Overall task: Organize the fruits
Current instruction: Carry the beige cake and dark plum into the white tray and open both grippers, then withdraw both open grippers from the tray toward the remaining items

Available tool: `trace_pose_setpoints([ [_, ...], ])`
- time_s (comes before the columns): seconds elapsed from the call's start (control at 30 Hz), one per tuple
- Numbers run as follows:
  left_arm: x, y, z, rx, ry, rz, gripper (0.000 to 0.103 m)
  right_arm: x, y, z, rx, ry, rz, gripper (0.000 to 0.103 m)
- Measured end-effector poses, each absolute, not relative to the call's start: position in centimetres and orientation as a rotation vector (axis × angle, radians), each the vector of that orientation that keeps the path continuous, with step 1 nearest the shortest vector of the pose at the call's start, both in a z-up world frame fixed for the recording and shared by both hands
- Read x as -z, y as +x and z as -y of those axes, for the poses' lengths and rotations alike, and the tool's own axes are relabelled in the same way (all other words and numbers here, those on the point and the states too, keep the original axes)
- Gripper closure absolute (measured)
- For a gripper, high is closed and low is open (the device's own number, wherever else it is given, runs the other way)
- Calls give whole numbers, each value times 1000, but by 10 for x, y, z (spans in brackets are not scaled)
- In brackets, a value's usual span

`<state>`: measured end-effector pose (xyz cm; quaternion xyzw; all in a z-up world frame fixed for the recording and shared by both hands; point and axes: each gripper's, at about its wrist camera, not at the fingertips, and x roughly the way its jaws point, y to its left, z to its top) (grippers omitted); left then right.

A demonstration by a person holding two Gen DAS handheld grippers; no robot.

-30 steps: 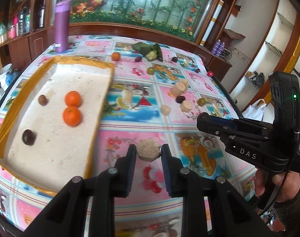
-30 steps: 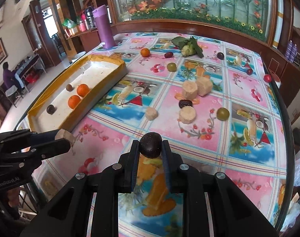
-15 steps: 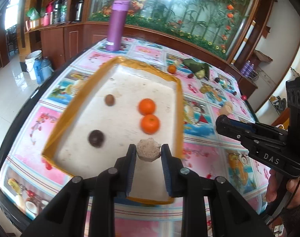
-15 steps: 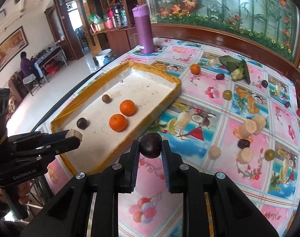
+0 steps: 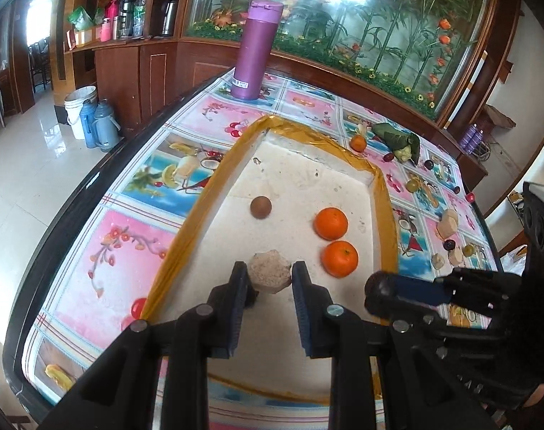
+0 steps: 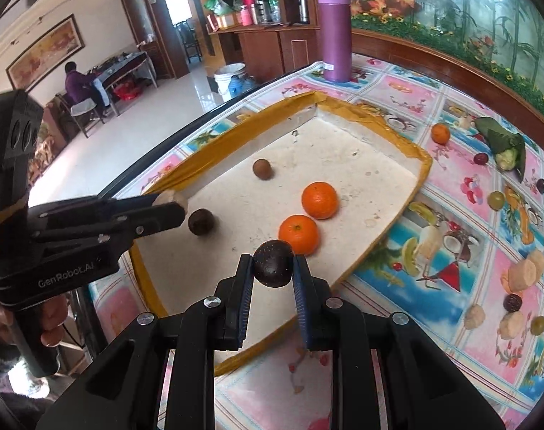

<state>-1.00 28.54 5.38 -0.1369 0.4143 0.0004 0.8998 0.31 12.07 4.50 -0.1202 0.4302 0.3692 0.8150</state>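
Both grippers have travelled from the flowered tablecloth (image 5: 121, 251) to above the shallow white tray with yellow taped rim (image 5: 207, 193). The left gripper (image 5: 270, 279) is clamped on a pale beige faceted fruit chunk (image 5: 270, 270), the right gripper (image 6: 273, 268) on a dark round fruit (image 6: 273, 263). Both pieces seem ready for release beside the two oranges (image 6: 318, 200).

The tray's (image 5: 207, 193) near edge is hidden behind the left hand-held gripper (image 5: 270, 279) in the left wrist view. The pale chunk (image 5: 270, 275) covers most of a dark fruit (image 6: 201, 221), which shows fully only in the right wrist view. The hand (image 6: 53, 322) on the left hand-held gripper is partly cut off by the frame edge. Small fruits (image 5: 451, 247) at the far end of the desk (image 5: 103, 251) are too small to identify. The bottles on the shelf (image 5: 128, 21) are blurred.
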Motion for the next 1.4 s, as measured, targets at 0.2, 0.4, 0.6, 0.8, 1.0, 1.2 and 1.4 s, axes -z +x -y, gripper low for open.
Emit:
trace_pose_setpoints([
  [0.2, -44, 18, -293, -12, -271, -902, 75, -27, 2, -140, -819, -290, -957, 82],
  [0.4, -31, 37, -300, -13, -272, -966, 75, -19, 10, -144, -817, -301, -979, 82],
  [0.6, -22, 47, -303, -29, -252, -1019, 75, -15, 12, -149, -813, -324, -986, 82],
  [0.8, -19, 49, -301, -40, -216, -1027, 74, -12, 13, -150, -807, -333, -993, 82],
  [1.0, -20, 49, -298, -51, -188, -1024, 74, -7, 14, -150, -788, -339, -1013, 81],
  [1.2, -21, 46, -299, -63, -184, -1025, 74, -7, 11, -150, -791, -359, -1004, 77],
  [1.4, -23, 39, -300, -80, -181, -1017, 67, -9, 3, -151, -780, -390, -987, 75],
])
